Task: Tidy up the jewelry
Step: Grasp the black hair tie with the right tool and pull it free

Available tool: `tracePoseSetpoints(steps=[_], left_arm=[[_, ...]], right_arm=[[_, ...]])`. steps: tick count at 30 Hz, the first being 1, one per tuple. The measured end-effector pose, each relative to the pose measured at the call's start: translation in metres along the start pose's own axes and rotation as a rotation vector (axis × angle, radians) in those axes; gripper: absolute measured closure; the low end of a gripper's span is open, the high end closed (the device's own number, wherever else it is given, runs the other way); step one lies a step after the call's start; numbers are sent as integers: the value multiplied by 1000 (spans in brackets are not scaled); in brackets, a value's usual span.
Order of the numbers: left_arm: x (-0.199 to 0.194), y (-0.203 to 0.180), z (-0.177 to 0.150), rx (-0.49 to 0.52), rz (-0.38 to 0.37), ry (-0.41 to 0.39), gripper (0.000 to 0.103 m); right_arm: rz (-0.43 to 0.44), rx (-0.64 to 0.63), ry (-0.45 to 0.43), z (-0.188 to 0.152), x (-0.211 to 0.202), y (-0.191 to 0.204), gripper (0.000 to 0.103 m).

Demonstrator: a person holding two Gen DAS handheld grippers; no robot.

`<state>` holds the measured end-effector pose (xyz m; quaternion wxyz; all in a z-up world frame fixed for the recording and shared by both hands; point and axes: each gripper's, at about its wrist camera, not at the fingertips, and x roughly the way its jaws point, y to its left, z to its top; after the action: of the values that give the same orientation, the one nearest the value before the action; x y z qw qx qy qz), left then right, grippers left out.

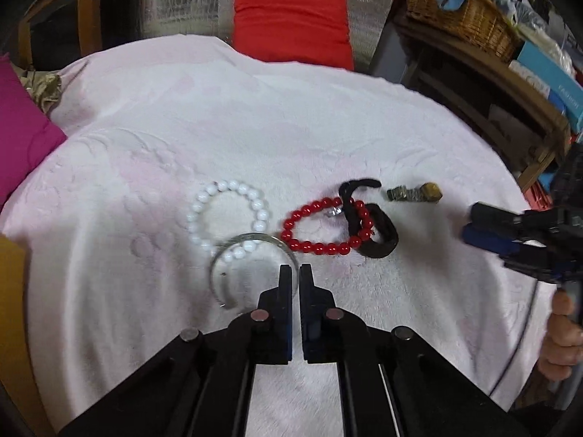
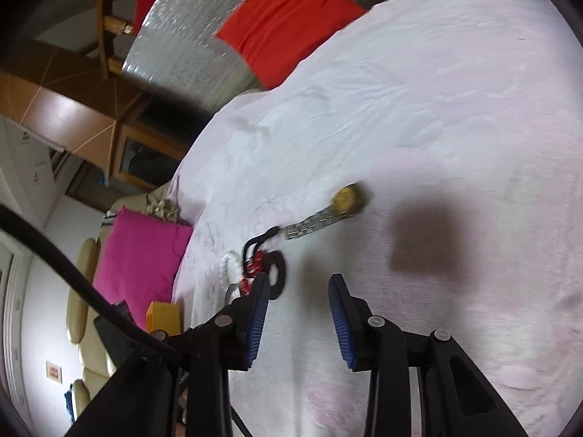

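the left gripper (image 1: 295, 273) is closed on nothing beside the silver bangle (image 1: 233, 255) on the pink blanket (image 1: 182, 127); the right gripper (image 2: 298, 291) is held partly open, empty, near the black band (image 2: 278, 267)

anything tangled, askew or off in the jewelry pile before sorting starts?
Yes. The red bead bracelet is threaded through the black band, so they are tangled. The white bead bracelet overlaps the clear bangle. The gold watch lies apart. Nothing looks broken.
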<state>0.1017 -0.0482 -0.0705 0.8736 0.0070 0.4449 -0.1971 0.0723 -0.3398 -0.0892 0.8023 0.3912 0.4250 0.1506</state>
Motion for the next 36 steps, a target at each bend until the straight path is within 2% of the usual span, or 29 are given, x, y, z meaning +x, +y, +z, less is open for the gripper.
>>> tracePoseSetpoints(steps=[9, 16, 18, 21, 22, 26, 30, 33, 36], left_arm=[[-27, 27, -5, -17, 45, -41, 99], [-30, 38, -6, -30, 53, -36, 99], [-29, 39, -6, -28, 56, -33, 99], [-28, 38, -6, -27, 56, -30, 99], [-29, 38, -6, -29, 57, -29, 99], [-33, 44, -5, -51, 58, -35, 100], [-35, 44, -4, -51, 49, -43, 100], [-32, 37, -5, -30, 34, -32, 100], [-23, 31, -5, -31, 3, -3, 100]], right_arm=[[-25, -35, 48, -5, 43, 21, 65], [-197, -91, 19, -8, 68, 36, 65], [-261, -157, 4, -11, 74, 47, 84], [-352, -287, 9, -18, 88, 62, 95], [-371, -320, 7, -19, 88, 66, 96], [-354, -384, -51, -20, 61, 80, 96], [-259, -431, -137, -27, 2, 92, 96], [-240, -443, -179, -33, -31, 92, 96], [-317, -400, -124, -31, -27, 70, 96]])
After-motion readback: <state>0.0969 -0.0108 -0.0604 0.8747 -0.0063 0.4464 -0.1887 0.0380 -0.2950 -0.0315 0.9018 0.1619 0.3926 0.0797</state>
